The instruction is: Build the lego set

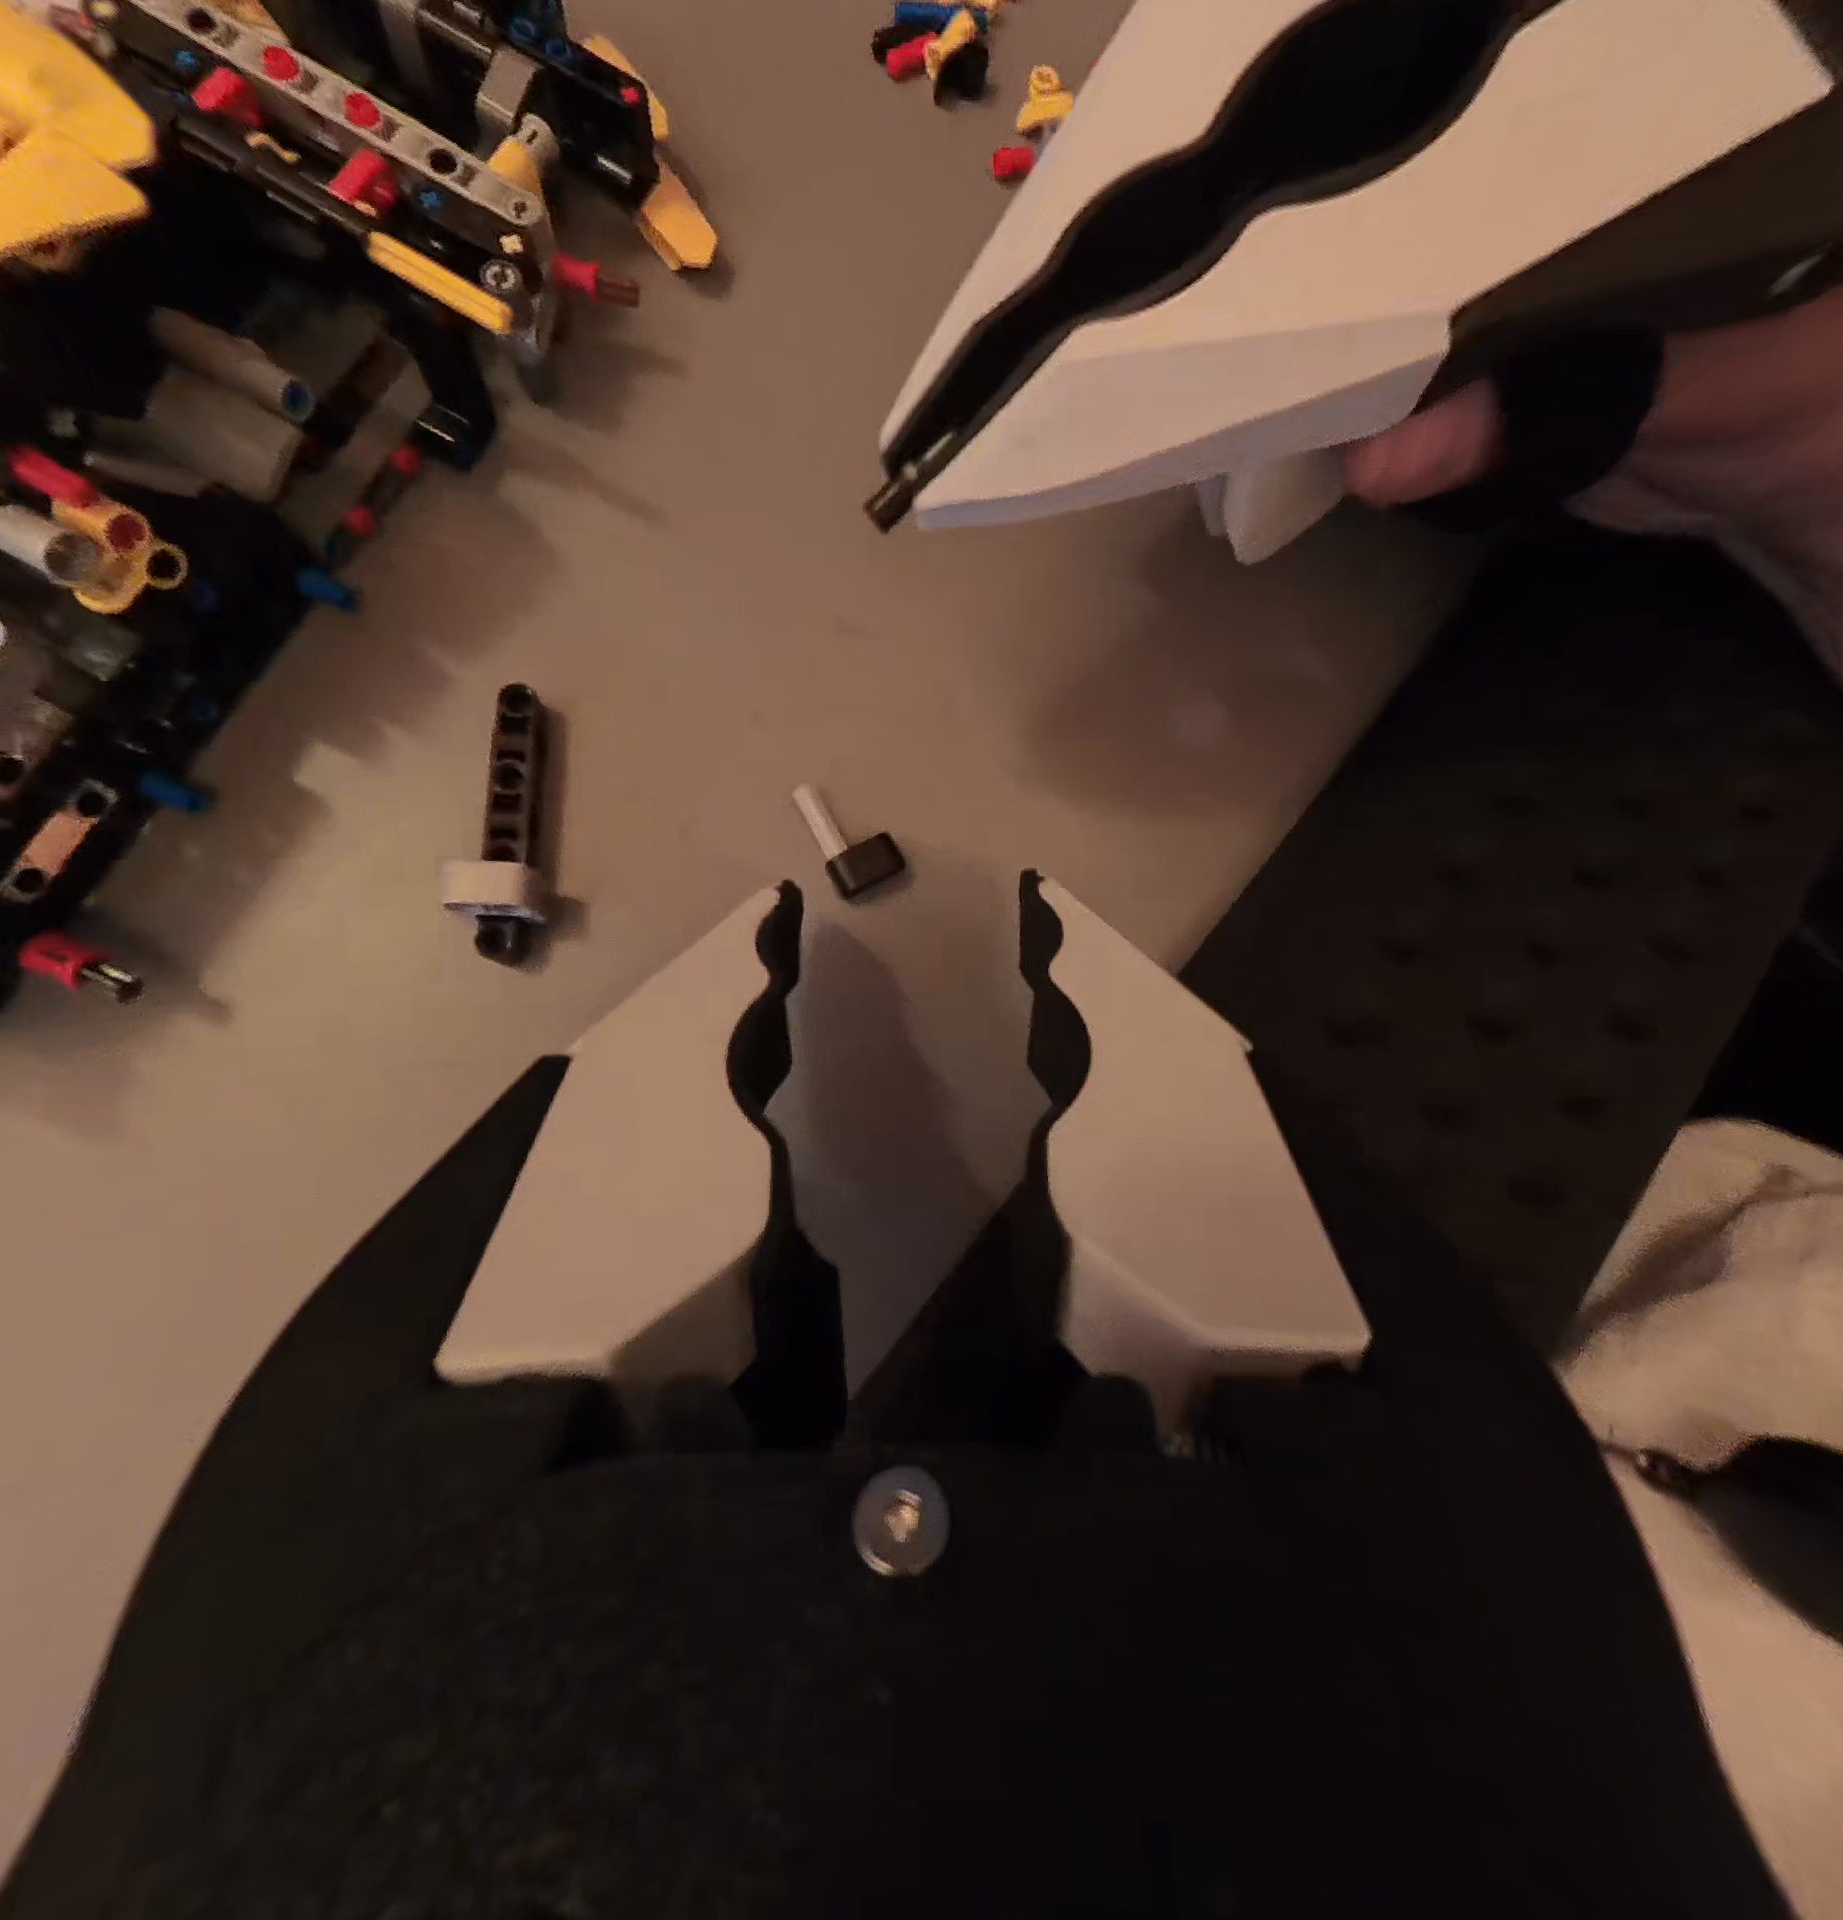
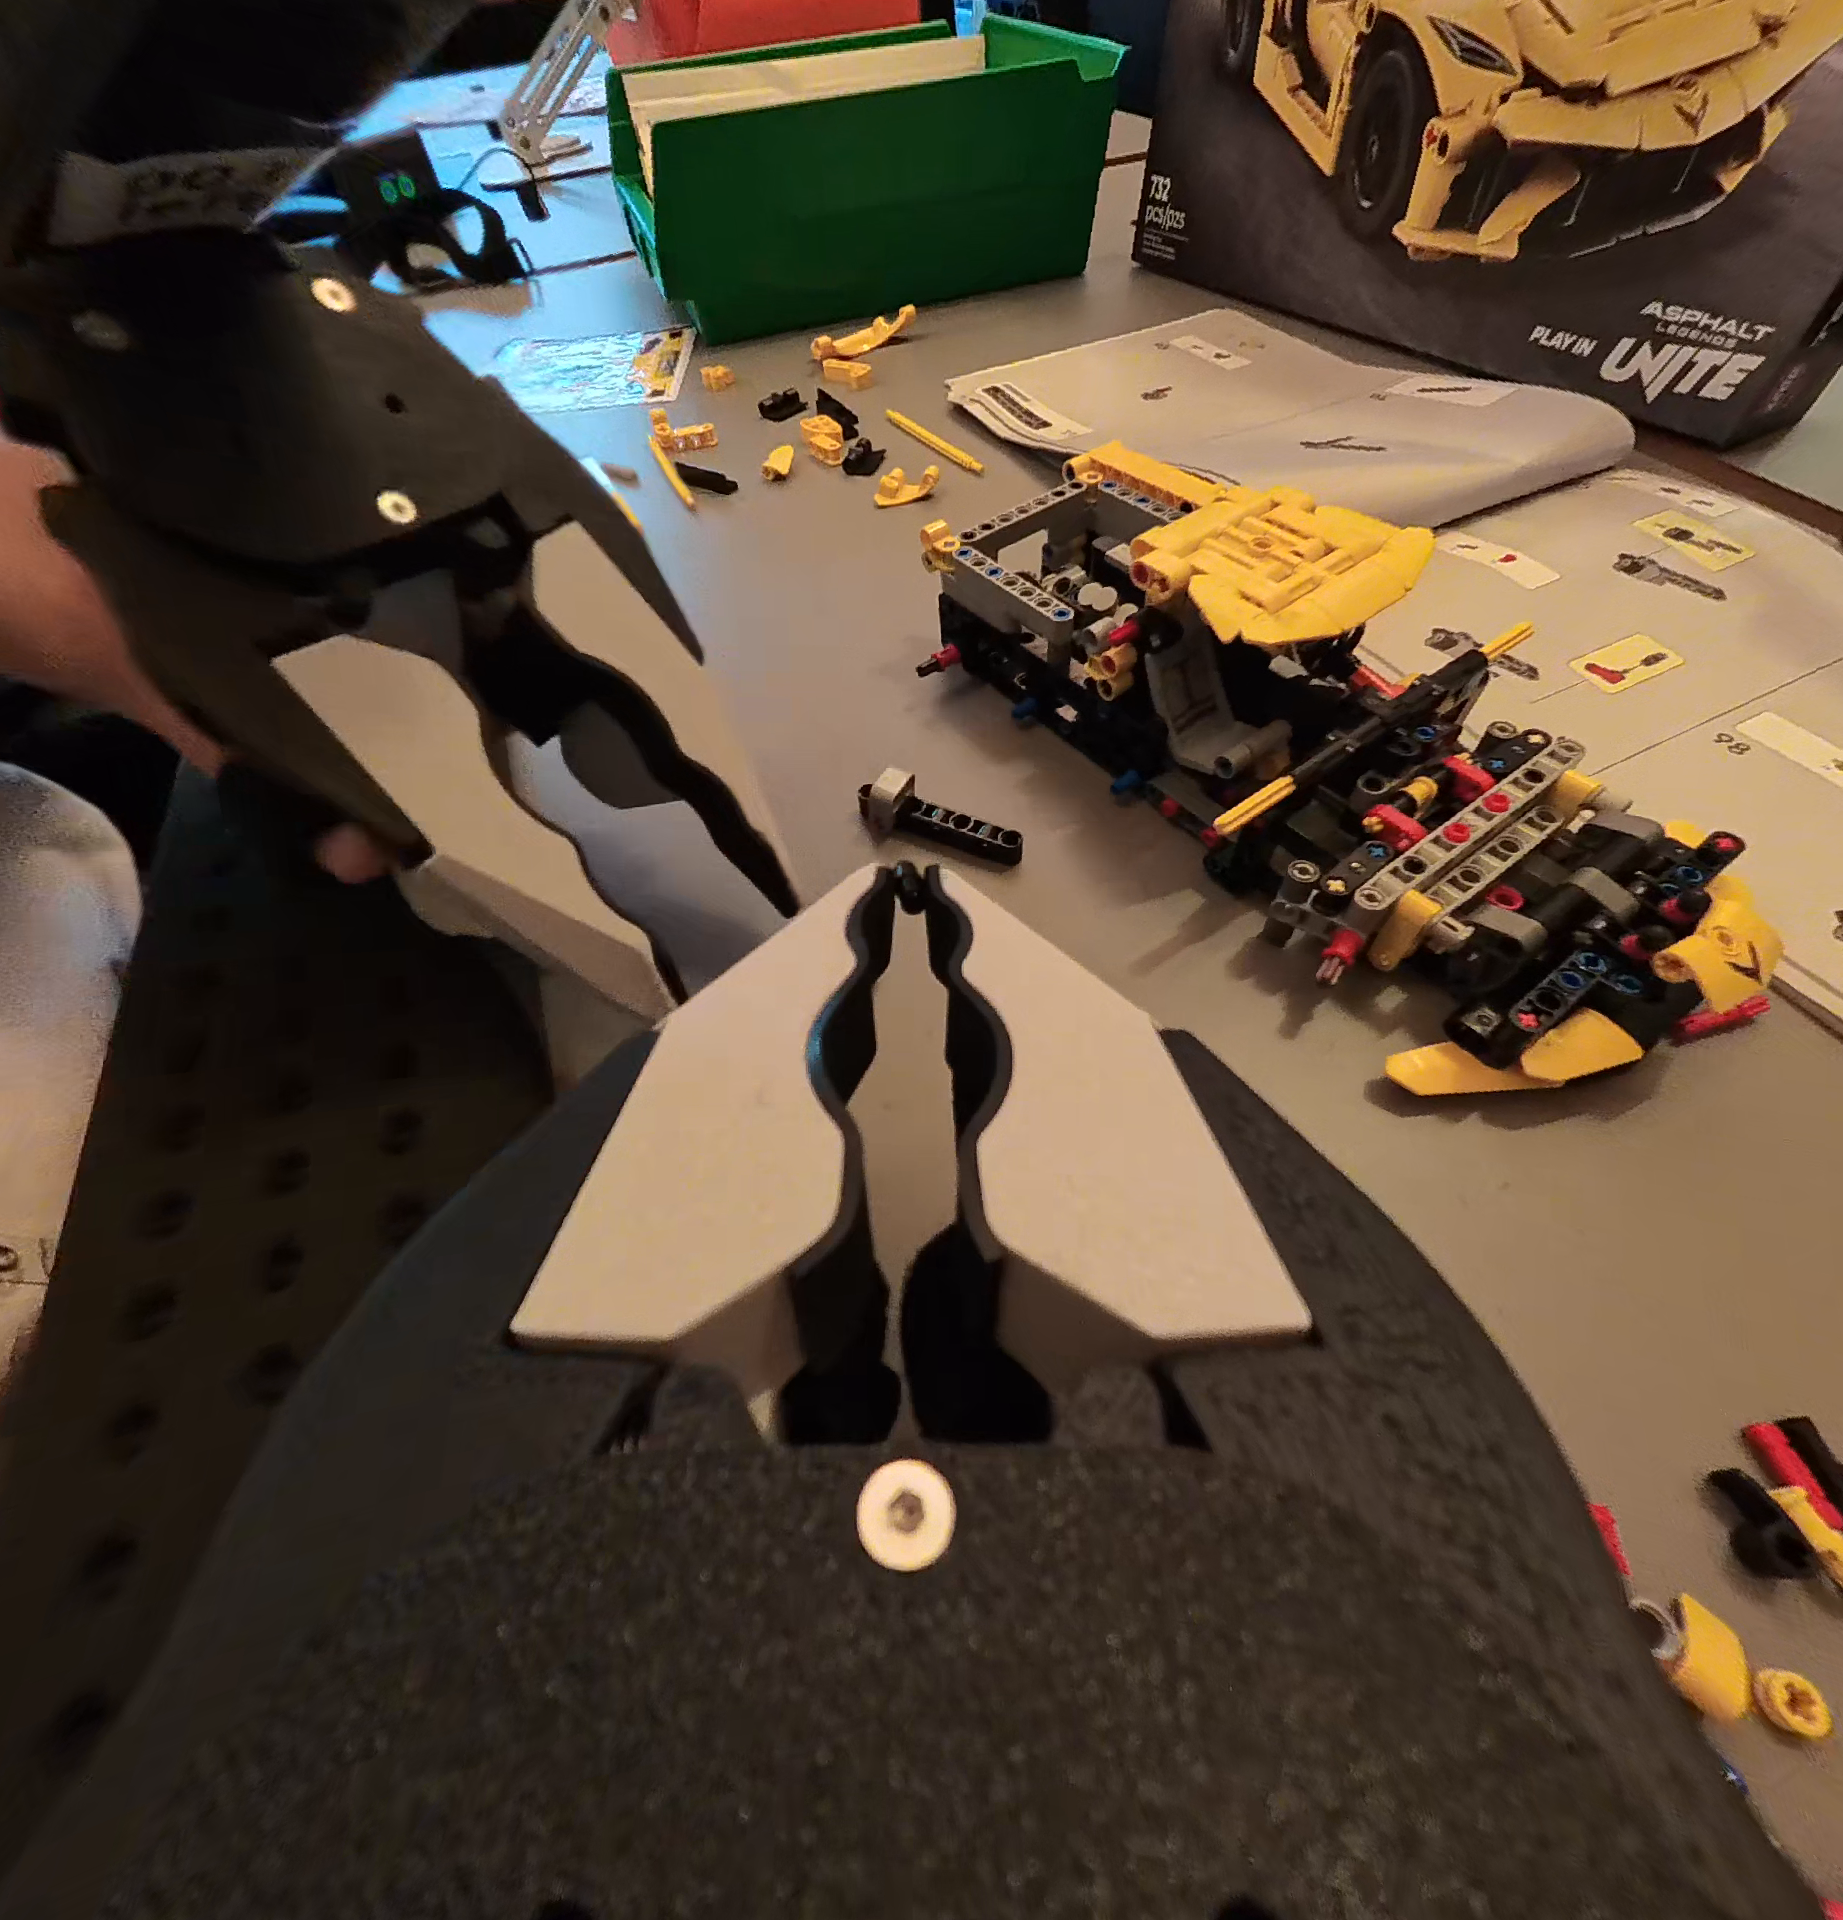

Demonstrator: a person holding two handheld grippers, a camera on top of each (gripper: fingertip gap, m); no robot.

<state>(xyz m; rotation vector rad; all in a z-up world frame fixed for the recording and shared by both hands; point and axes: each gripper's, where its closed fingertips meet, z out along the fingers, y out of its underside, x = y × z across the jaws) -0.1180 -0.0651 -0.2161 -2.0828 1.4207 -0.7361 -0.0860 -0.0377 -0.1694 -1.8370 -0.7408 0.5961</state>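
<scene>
- Right gripper (image 2: 909,896): tips nearly closed, small black pin (image 1: 889,503) pinched at the very end so its free end stays exposed, probably for insertion.
- Left gripper (image 1: 904,902): parted, empty, poised over black-and-white connector (image 1: 852,844).
- Black beam (image 2: 948,821) parked between grippers and car chassis (image 2: 1343,769), within reach.

At the far edge of your table (image 2: 1519,1351) stands a green bin (image 2: 865,177) holding white sheets. Left of it lies a black device with two green lights (image 2: 403,203). A perforated black surface (image 1: 1519,883) adjoins the table's near edge.
</scene>
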